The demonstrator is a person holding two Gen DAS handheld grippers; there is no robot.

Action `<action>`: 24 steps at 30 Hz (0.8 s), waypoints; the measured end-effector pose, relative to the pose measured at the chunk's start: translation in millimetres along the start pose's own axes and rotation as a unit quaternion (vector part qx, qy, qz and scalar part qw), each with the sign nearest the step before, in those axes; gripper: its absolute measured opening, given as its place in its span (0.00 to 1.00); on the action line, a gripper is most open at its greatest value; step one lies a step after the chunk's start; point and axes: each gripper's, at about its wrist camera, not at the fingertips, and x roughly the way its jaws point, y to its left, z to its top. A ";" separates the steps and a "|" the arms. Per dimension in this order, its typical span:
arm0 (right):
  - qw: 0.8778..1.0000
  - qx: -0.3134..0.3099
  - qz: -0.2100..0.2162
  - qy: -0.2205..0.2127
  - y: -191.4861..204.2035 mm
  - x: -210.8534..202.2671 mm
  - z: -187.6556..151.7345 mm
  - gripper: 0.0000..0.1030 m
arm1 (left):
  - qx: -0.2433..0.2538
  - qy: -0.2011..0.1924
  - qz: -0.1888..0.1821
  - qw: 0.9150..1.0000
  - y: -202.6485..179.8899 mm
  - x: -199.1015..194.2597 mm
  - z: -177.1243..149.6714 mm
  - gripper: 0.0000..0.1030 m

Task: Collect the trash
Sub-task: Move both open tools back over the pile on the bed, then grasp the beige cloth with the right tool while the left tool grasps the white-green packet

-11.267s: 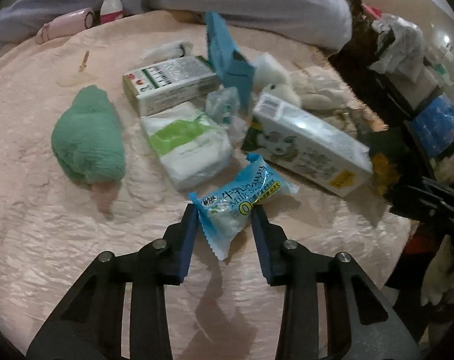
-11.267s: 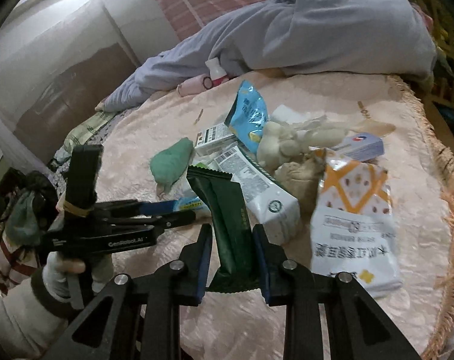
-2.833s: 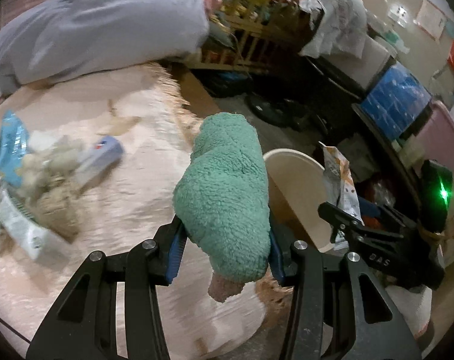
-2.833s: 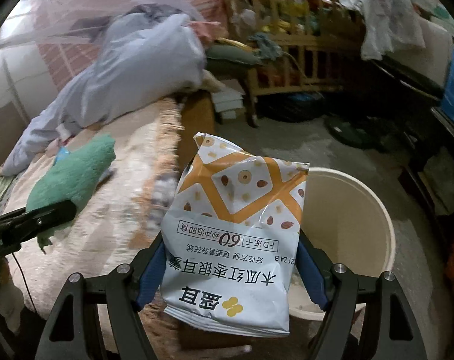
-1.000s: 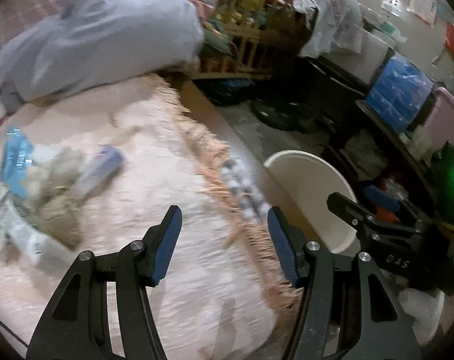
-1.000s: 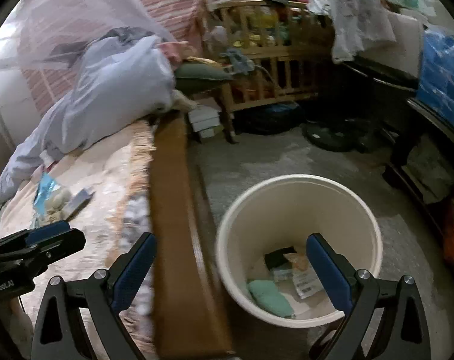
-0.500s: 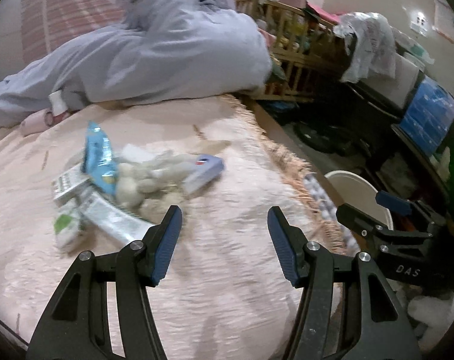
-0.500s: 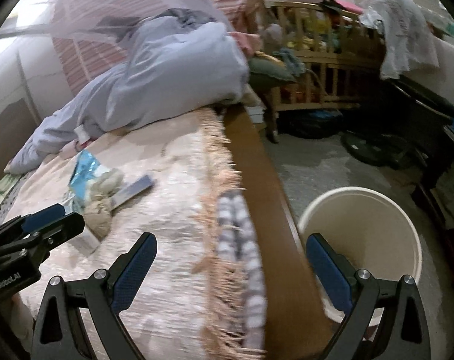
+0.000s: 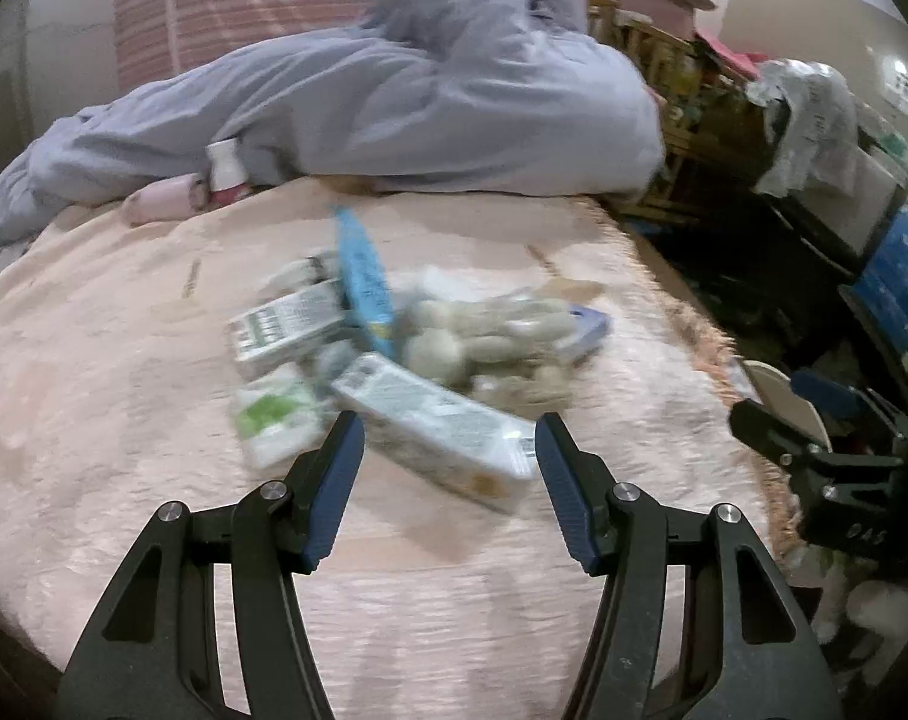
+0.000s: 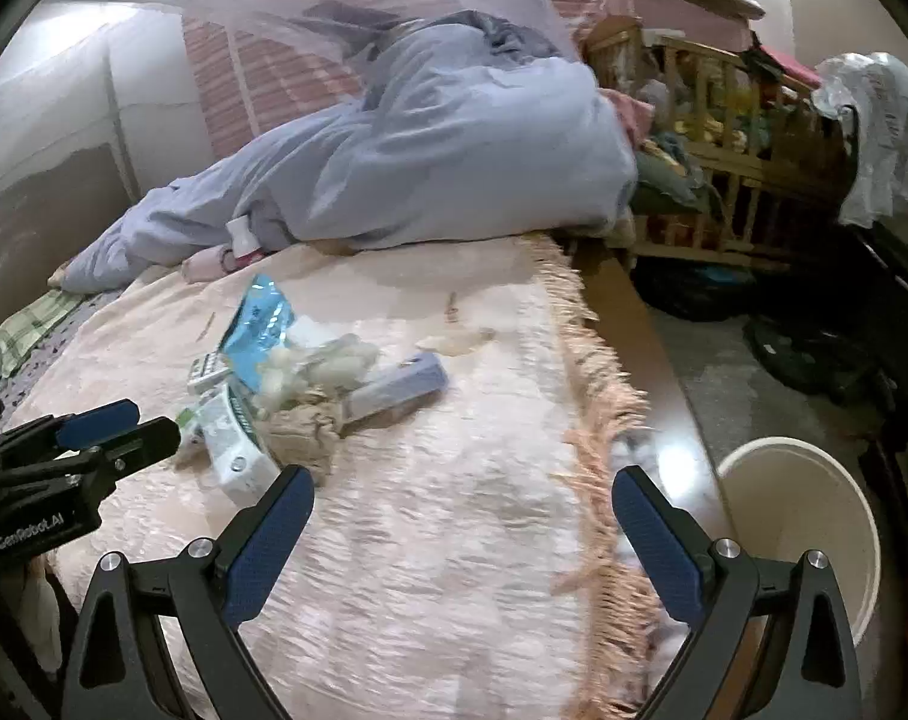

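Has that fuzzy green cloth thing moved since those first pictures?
Yes. It no longer lies on the pink bedspread beside the pile of wrappers.

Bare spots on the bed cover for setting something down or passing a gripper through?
Free: the pink cover between the trash pile and the fringed edge, right under the open right gripper; also the stretch left of the pile in the left wrist view. Crowded: the pile itself, cartons and wrappers overlapping, and the back edge against the grey bedding.

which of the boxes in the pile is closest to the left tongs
The long white carton lying flat at the front of the pile, just past the open left tongs. The barcode box and blue-ended box lie farther back.
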 end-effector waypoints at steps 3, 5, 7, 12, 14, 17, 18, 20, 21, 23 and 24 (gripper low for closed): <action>1.000 -0.007 0.007 0.007 9.4 4.9 1.8 0.96 | -0.017 0.000 0.012 1.000 23.8 -3.2 -1.4 0.56; 1.000 -0.013 0.012 0.011 16.6 9.5 3.4 0.96 | -0.027 0.002 0.022 0.999 39.8 -4.1 -3.2 0.56; 1.000 -0.018 0.016 0.013 22.4 13.3 5.2 0.96 | -0.037 0.006 0.030 0.999 54.0 -3.8 -4.4 0.56; 0.999 -0.029 0.028 0.018 36.1 26.3 14.4 0.96 | -0.066 0.016 0.042 0.997 85.3 -4.3 -9.6 0.56; 0.999 -0.031 0.040 0.020 41.0 33.1 17.9 0.95 | -0.080 0.021 0.042 0.996 96.5 -2.5 -10.6 0.56; 0.997 -0.033 0.055 0.035 48.3 47.8 19.8 0.78 | -0.101 0.030 0.038 0.994 109.7 3.7 -11.5 0.56; 0.997 -0.032 0.061 0.042 50.2 54.5 19.7 0.75 | -0.105 0.032 0.037 0.993 112.1 5.6 -11.7 0.56; 0.995 -0.026 0.073 0.056 53.2 67.7 19.2 0.70 | -0.114 0.037 0.033 0.992 116.7 11.0 -11.8 0.56; 0.995 -0.022 0.079 0.063 54.0 74.4 18.9 0.67 | -0.119 0.041 0.031 0.992 118.7 14.6 -11.9 0.56; 0.992 -0.012 0.096 0.077 55.2 88.7 19.0 0.63 | -0.127 0.046 0.024 0.991 121.5 21.6 -11.2 0.56; 0.991 -0.008 0.101 0.082 55.7 94.0 19.1 0.62 | -0.131 0.050 0.021 0.990 122.5 26.5 -10.6 0.56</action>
